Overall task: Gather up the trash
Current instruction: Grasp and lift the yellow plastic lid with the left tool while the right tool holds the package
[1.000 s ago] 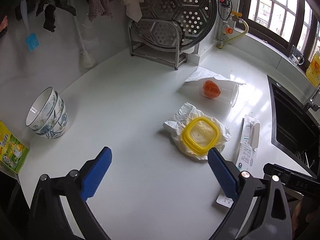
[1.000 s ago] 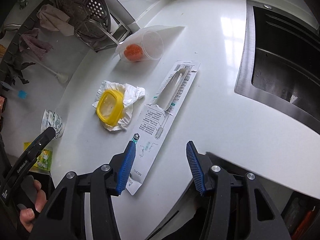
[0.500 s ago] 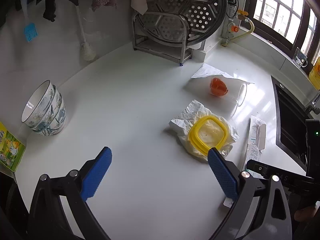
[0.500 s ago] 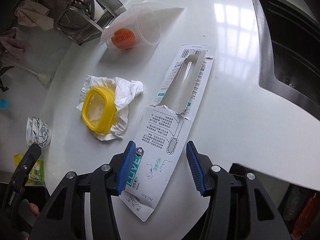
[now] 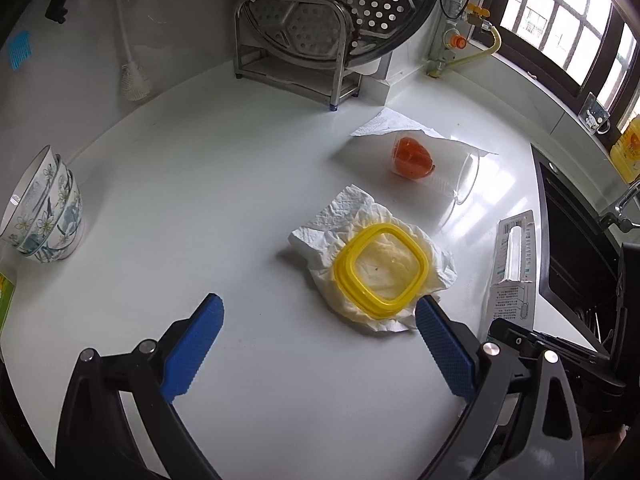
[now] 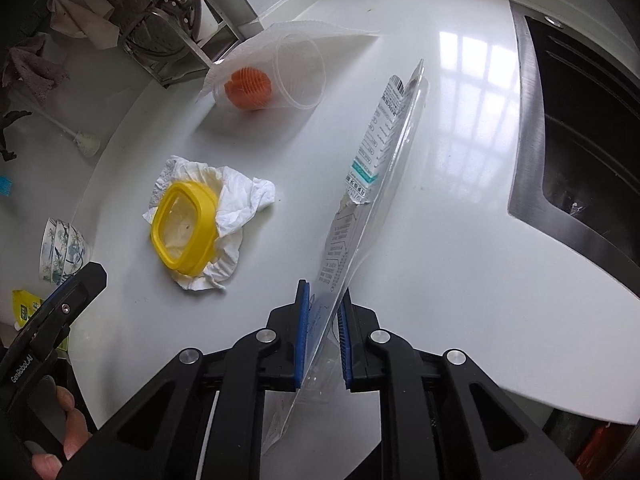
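The right gripper has just closed on the near end of the torn packaging — now tipped on edge beside the sink — so one piece is secured, while the left gripper hangs wide open near the crumpled tissue.

Surface: glossy white, pale window reflections toward the sink. Sink: dark steel grey.

Lid: bright yellow rim, clear centre. Crumpled tissue under the lid: white, quilted emboss, yellowish stain next to the lid.

Cup beyond the lid: clear plastic, orange object inside; flat white tissue sheet beneath.

Package right of the lid: clear blister over white card, black print, teal band, barcode at far end.

Fingers: blue ribbed pads, black frames, silver screws.

Bowls far left of the lid: white, blue-grey floral pattern.

Rack behind the lid: silver steel, perforated tray with hexagon pattern.
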